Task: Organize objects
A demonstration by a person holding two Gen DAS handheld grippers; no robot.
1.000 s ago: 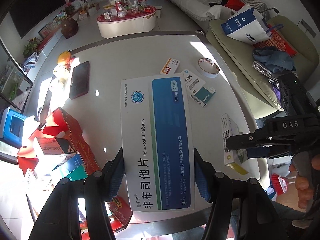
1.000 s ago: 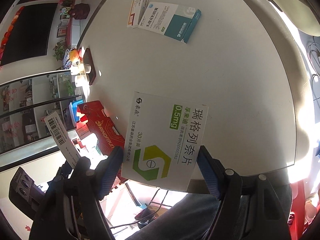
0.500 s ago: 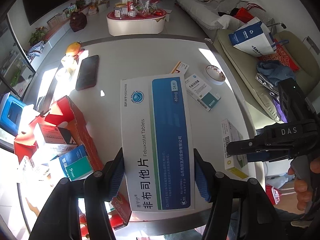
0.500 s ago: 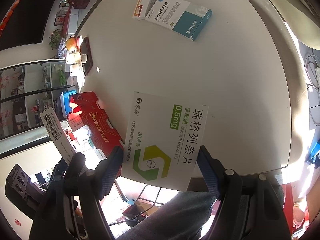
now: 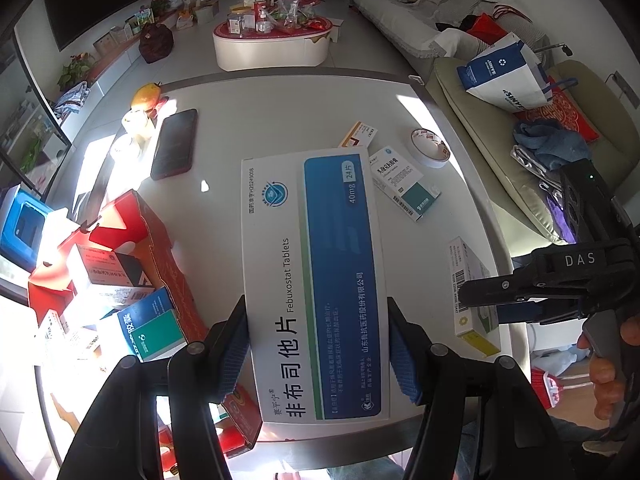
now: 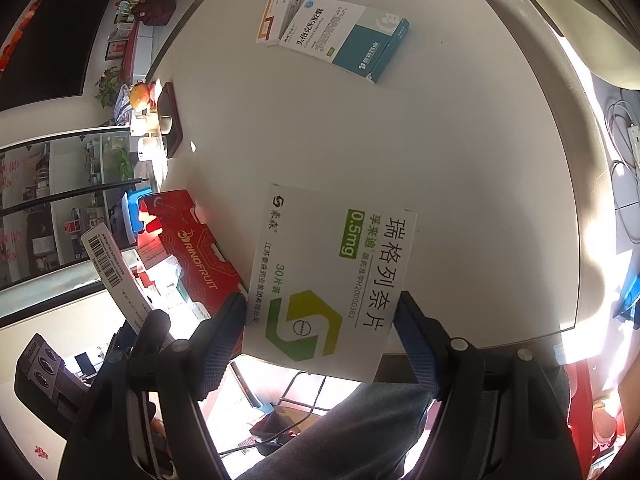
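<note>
- Left wrist view: left gripper (image 5: 318, 344) is clamping the blue-and-white Febuxostat box (image 5: 314, 280) by its long edges, holding it above the white table (image 5: 248, 128).
- Right gripper (image 6: 320, 328) is pinching the green-logo tablet box (image 6: 332, 276) over the near table edge.
- Red carton (image 5: 160, 248) is sitting at the left, holding other boxes.

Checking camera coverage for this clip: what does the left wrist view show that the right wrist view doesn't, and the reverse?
Left wrist only: the left gripper shut on the blue Febuxostat box, the coffee table, sofa and blue paper bag.

Right wrist only: the right gripper shut on the white and green box, and a power strip.

Both: the red carton, teal-ended medicine box, tape roll, dark phone.
</note>
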